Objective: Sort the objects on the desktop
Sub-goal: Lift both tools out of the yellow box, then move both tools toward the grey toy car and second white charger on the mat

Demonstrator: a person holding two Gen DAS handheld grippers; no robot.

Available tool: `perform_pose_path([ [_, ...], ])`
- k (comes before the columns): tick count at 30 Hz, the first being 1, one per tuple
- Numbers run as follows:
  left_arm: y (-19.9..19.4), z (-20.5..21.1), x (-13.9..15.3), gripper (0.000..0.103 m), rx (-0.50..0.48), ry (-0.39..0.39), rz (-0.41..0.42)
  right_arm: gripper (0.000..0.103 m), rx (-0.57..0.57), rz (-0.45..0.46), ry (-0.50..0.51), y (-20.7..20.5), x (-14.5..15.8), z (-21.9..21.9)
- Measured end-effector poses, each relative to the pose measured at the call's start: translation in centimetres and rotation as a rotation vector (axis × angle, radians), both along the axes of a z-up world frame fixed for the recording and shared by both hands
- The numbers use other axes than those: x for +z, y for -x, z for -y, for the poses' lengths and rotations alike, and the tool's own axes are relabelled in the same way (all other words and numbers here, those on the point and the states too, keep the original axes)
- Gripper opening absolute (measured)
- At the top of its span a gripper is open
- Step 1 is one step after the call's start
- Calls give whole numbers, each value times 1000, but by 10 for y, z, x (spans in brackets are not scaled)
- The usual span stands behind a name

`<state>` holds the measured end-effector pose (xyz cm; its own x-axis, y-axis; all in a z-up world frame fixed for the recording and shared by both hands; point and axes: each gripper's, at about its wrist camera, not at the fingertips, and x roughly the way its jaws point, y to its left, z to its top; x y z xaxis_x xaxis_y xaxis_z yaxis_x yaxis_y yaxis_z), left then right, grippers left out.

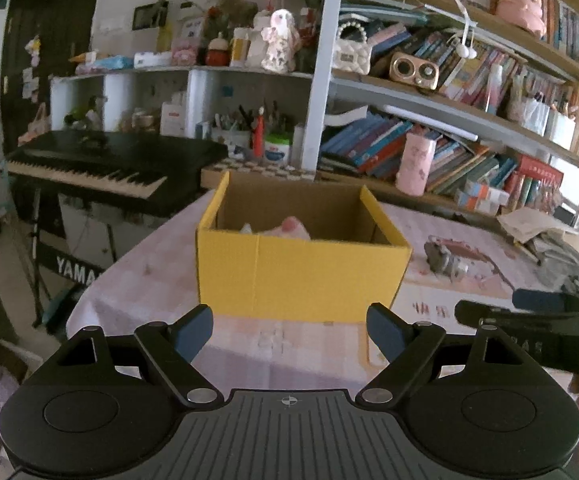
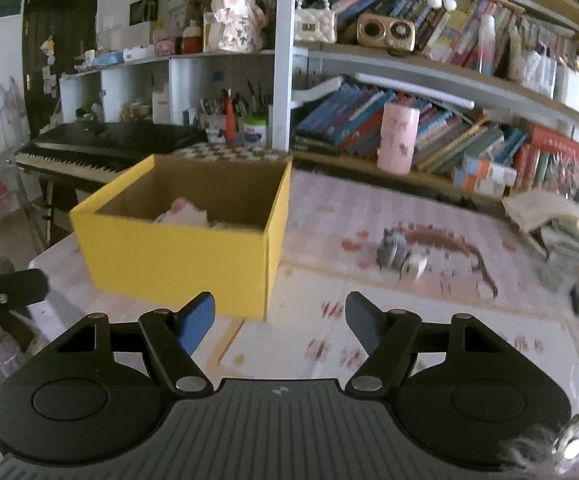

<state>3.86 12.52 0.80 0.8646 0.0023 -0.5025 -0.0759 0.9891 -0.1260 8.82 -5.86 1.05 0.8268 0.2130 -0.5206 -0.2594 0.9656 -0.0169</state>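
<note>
Hovering Empty Before the Sorting Box

Standing open-topped at the table's (image 2: 329, 208) left end, the yellow cardboard box (image 2: 177, 256) serves as the collecting bin; pink and white items already lie inside. A small grey toy (image 2: 393, 254) waits apart, right of it. Both the left claw (image 1: 289, 334) and right claw (image 2: 279, 322) hang level above the table, jaws spread, holding nothing.

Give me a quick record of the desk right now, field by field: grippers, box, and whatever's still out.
left gripper: open, empty
right gripper: open, empty
yellow box: open top, on the table
box contents: pink and white items
still out: small grey object on the table, right of the box
</note>
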Motion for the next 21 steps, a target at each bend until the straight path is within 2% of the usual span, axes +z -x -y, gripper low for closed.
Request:
perform_pose_path([
  [3,11,4,-7,87,5,3,-26,69,17,-29,-10,18,-7,-5],
  [8,21,9,-14,87,-44,-13,-60,69,32,-45,3,44,-13,-9],
  [21,20,29,-19,87,-170,-29,-82,69,-31,-82,28,59,-18,3],
])
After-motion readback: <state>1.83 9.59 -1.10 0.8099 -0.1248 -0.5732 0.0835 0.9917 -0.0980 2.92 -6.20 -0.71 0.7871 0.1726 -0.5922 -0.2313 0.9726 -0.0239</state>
